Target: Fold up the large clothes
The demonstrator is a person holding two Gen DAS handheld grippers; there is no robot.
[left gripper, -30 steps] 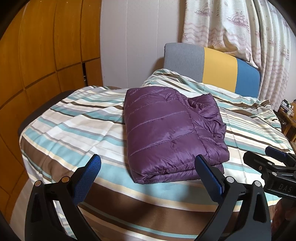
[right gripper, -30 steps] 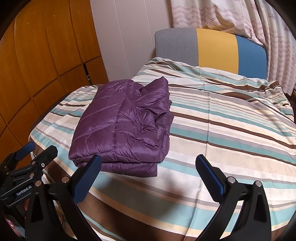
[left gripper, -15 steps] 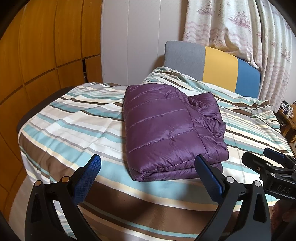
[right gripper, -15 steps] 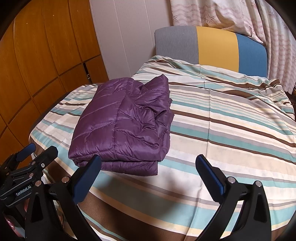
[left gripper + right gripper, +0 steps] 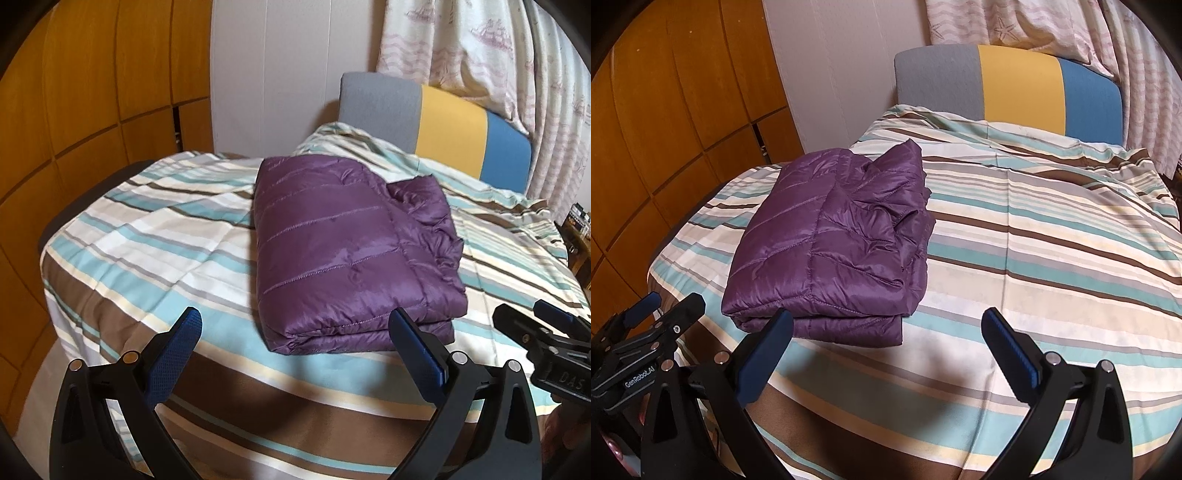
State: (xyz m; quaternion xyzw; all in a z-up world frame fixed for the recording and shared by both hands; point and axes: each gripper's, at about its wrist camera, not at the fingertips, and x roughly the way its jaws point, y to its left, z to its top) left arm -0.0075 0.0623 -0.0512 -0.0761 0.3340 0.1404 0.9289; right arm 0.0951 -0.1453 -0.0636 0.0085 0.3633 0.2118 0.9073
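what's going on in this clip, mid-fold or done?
Looks done, or nearly. The purple puffer jacket lies folded into a compact stack on the striped bedspread, with its looser layers bunched along one side. The left gripper and right gripper are both open and empty, held apart from the jacket near the bed's front edge. Nothing is gripping the fabric.

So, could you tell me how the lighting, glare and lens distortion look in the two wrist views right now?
Left wrist view: warm indoor light, soft sheen on the purple jacket, sharp focus, and fisheye bending of the wooden wall panels inside black corners. Right wrist view: similar light, gloss on the jacket's quilted folds, a dark shadow on the striped bedspread below the open right gripper, and a curved headboard.
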